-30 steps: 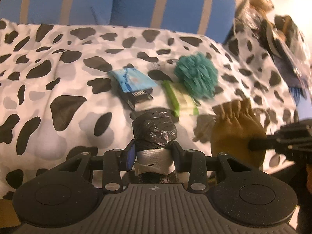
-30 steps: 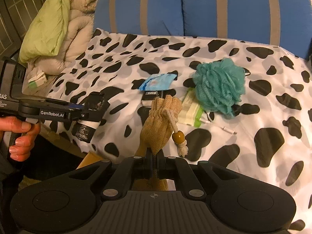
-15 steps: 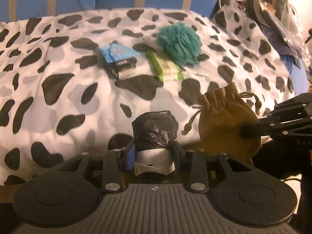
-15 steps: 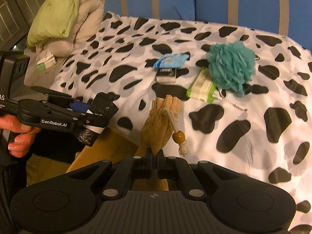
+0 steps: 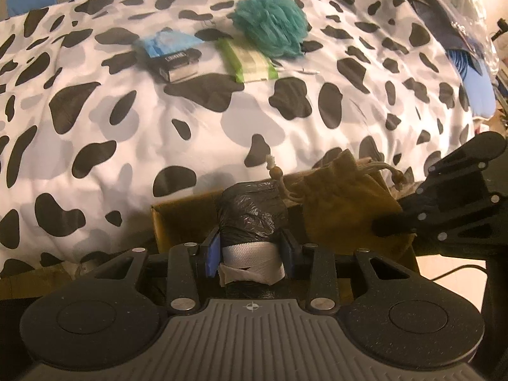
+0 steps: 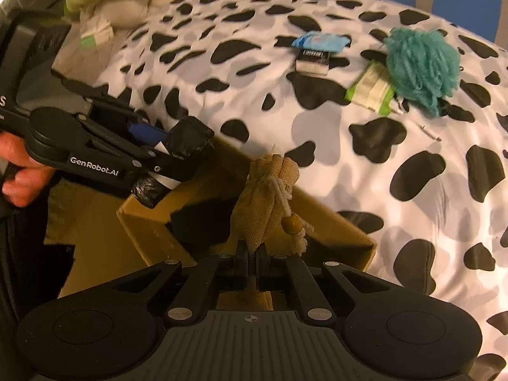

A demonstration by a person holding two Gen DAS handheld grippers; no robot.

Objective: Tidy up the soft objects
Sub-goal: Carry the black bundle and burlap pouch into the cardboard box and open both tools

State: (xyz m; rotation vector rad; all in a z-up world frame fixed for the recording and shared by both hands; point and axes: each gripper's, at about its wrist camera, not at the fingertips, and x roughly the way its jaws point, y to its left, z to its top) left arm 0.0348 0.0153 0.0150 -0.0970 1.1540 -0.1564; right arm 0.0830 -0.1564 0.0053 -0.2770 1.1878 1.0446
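Above an open cardboard box [image 6: 152, 222] that sits at the edge of a bed, two hand-held grippers hover, each carrying a soft object. The left gripper [image 5: 250, 247] has its fingers partly closed around a black plastic roll [image 5: 252, 212] banded with grey tape. The right gripper [image 6: 252, 254] has its fingers pinched almost together on the bottom of a tan drawstring pouch [image 6: 270, 190], whose cord and wooden bead [image 6: 292, 223] dangle over the box's mouth. A person's hand [image 6: 16, 174] grips the left gripper's handle, on the side of the box away from the bed.

Beyond the box, on the cow-print blanket [image 5: 95, 133], lie a teal bath pouf [image 5: 270, 25], a green wipes packet [image 5: 249, 62] touching it, and a blue-wrapped dark packet [image 5: 173, 52] just beside those.

The risk seems to be crowding: both grippers share a narrow opening, so they could collide, or the pouch's loose cord could snag on the box's rim and leave the pouch hanging outside when released.
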